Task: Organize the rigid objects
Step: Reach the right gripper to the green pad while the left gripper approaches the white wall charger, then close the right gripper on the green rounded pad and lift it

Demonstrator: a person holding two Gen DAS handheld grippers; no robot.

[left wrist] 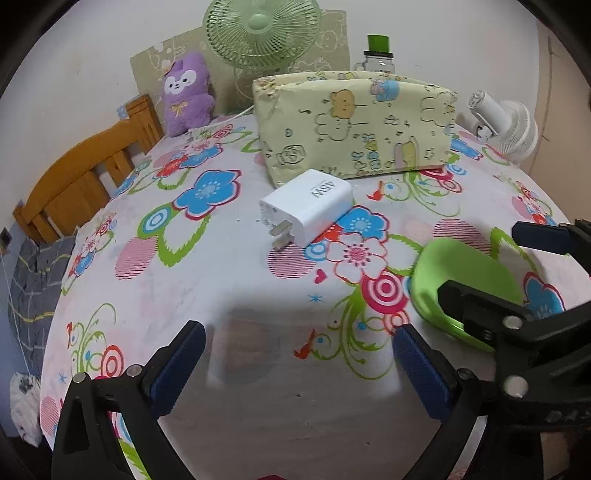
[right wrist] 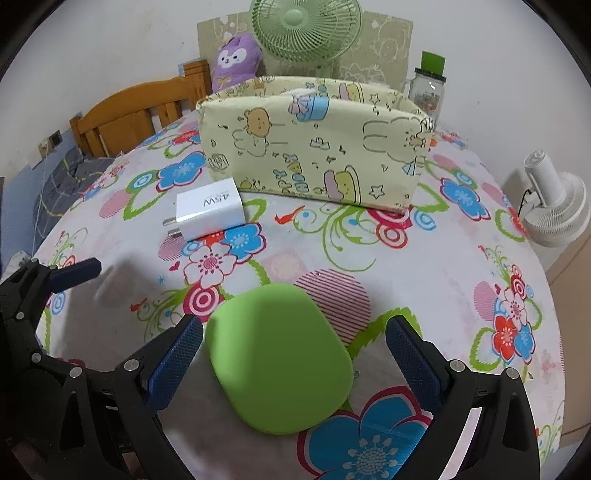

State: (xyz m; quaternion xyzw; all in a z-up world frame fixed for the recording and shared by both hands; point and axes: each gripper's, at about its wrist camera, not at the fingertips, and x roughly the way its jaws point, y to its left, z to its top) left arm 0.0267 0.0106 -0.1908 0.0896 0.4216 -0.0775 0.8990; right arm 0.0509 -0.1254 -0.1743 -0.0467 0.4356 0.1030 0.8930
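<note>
A white 45W charger (left wrist: 308,206) lies on the floral tablecloth in front of a pale yellow cartoon-print storage box (left wrist: 356,123). It also shows in the right wrist view (right wrist: 208,212), left of the box (right wrist: 314,142). A green rounded case (right wrist: 277,356) lies flat between the open fingers of my right gripper (right wrist: 294,350), not clamped. In the left wrist view the case (left wrist: 461,275) sits at the right, under the right gripper (left wrist: 498,266). My left gripper (left wrist: 299,354) is open and empty over bare cloth, short of the charger.
A green desk fan (left wrist: 260,31), a purple plush toy (left wrist: 186,92) and a glass jar with a green lid (left wrist: 378,55) stand behind the box. A white fan (right wrist: 554,206) sits at the table's right edge. A wooden bed headboard (left wrist: 85,173) is at left.
</note>
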